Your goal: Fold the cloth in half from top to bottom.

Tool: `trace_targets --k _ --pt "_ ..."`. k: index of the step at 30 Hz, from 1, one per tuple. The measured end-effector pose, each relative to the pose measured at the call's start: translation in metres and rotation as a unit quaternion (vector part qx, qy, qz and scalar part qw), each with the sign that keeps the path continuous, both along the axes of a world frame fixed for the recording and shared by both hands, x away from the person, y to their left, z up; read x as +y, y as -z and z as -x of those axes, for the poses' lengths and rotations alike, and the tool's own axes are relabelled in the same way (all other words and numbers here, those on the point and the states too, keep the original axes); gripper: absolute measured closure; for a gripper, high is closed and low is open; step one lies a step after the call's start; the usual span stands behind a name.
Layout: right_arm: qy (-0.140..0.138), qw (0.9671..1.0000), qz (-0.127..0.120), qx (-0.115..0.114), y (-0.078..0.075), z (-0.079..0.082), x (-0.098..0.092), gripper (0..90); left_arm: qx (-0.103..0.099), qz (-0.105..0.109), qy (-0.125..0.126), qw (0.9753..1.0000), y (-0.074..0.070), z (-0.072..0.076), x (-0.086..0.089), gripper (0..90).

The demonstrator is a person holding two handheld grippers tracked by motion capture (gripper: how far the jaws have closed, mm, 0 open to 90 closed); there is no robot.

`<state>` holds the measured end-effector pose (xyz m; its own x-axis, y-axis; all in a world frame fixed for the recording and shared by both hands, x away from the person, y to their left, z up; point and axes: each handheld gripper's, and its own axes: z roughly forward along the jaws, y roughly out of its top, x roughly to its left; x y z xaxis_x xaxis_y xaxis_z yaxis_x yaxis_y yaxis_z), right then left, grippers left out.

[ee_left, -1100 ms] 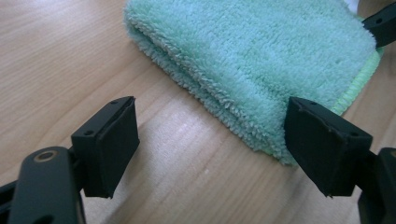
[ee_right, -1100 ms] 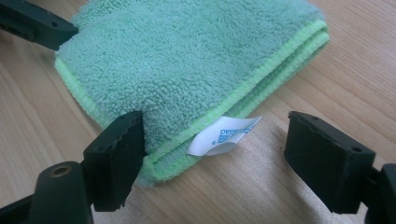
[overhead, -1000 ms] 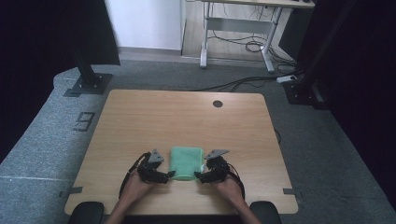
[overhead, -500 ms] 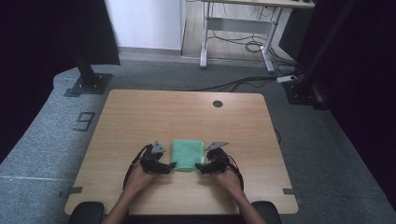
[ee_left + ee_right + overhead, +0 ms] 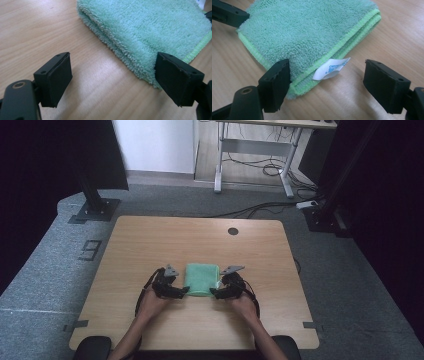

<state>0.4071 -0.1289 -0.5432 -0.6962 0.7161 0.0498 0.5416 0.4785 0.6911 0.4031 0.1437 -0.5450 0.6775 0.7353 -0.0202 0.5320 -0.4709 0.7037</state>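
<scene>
Folded green towel (image 5: 202,279) flat on the wooden desk (image 5: 200,240), toward the 6 o'clock edge, roughly midway across. Left gripper (image 5: 181,291) at the towel's 9 o'clock side, near its 6 o'clock corner; right gripper (image 5: 216,293) at the 3 o'clock side, likewise low on the cloth. Both held by hands coming in from 6 o'clock, left hand (image 5: 151,304) and right hand (image 5: 242,305) resting low over the desk. In the left gripper view, fingers (image 5: 53,78) spread wide apart, gripping nothing, bare wood between them, the towel's thick folded edge (image 5: 117,47) just ahead of the far finger (touching or not, cannot tell). In the right gripper view, fingers (image 5: 275,83) also spread wide, gripping nothing; one finger overlapping the towel's corner, the other well out over bare desk. White label (image 5: 330,68) with blue print sticking out from the lime-stitched hem (image 5: 352,37), lying between the two fingers. Far tip of the left gripper visible at 10 o'clock in that same view. Round cable hole (image 5: 233,231) in the desk toward 12 o'clock, well apart from the towel.
</scene>
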Motion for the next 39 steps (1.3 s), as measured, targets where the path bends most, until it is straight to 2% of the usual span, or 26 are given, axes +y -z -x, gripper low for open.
trace_targets --k 5,13,18,23,28,39 --pt "-0.003 1.0 -0.002 -0.008 0.001 -0.007 -0.001 23.2 0.005 0.006 -0.009 0.9999 0.001 -0.008 0.0 14.6" --pt "-0.003 1.0 -0.009 0.0 0.001 -0.009 -0.003 23.2 0.003 0.002 -0.007 1.0 -0.002 -0.006 -0.002 14.9" --pt "-0.008 0.9999 -0.006 -0.006 -0.001 -0.009 -0.004 23.2 -0.001 0.004 0.002 1.0 -0.008 -0.004 -0.005 14.9" --pt "-0.012 0.9999 -0.007 -0.009 -0.006 -0.007 -0.005 22.1 -0.007 0.012 0.013 0.9998 -0.017 0.0 -0.007 14.7" --pt "-0.015 0.9997 -0.012 -0.015 -0.012 -0.002 -0.009 21.2 -0.004 0.017 0.03 0.9994 -0.025 0.005 -0.008 13.9" --pt "-0.034 0.999 -0.02 -0.023 -0.028 0.012 -0.015 13.6 -0.004 0.023 0.041 0.9989 -0.034 0.018 -0.001 10.6"
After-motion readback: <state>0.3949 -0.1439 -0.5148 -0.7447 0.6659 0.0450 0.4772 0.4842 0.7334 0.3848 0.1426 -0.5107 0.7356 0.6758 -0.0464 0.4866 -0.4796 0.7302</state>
